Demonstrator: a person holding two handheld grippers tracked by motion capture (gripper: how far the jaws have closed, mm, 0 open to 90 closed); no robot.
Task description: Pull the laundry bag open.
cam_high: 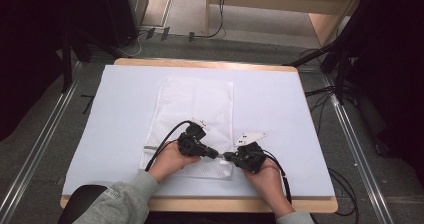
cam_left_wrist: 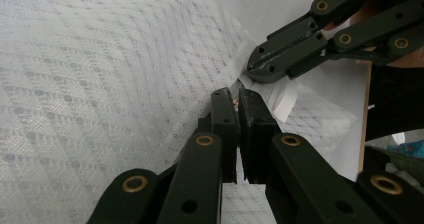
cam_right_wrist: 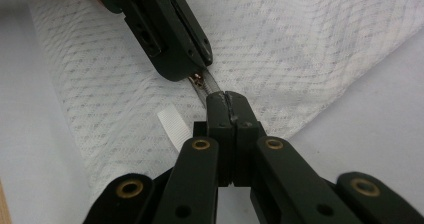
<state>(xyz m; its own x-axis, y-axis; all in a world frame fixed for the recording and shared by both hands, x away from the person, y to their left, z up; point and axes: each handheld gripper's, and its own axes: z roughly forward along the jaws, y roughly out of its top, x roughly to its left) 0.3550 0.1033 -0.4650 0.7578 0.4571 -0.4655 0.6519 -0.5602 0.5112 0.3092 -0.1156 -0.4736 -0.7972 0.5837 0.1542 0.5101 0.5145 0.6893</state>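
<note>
No brand or readable writing anywhere on the white mesh laundry bag [cam_high: 192, 109], which lies flat in the middle of the pale tabletop [cam_high: 280, 109]. At its near edge, the left gripper [cam_left_wrist: 234, 96] has its fingers closed on the zipper pull [cam_right_wrist: 197, 77], a glint of brass barely showing between them. The right gripper [cam_right_wrist: 229, 104] meets it tip to tip, fingers clamped shut on the zipper end [cam_right_wrist: 212, 86], just beside a white ribbon tab [cam_right_wrist: 172, 128]. From the high view both hands cover the bag's near edge, so the zipper itself is hard to make out there.
</note>
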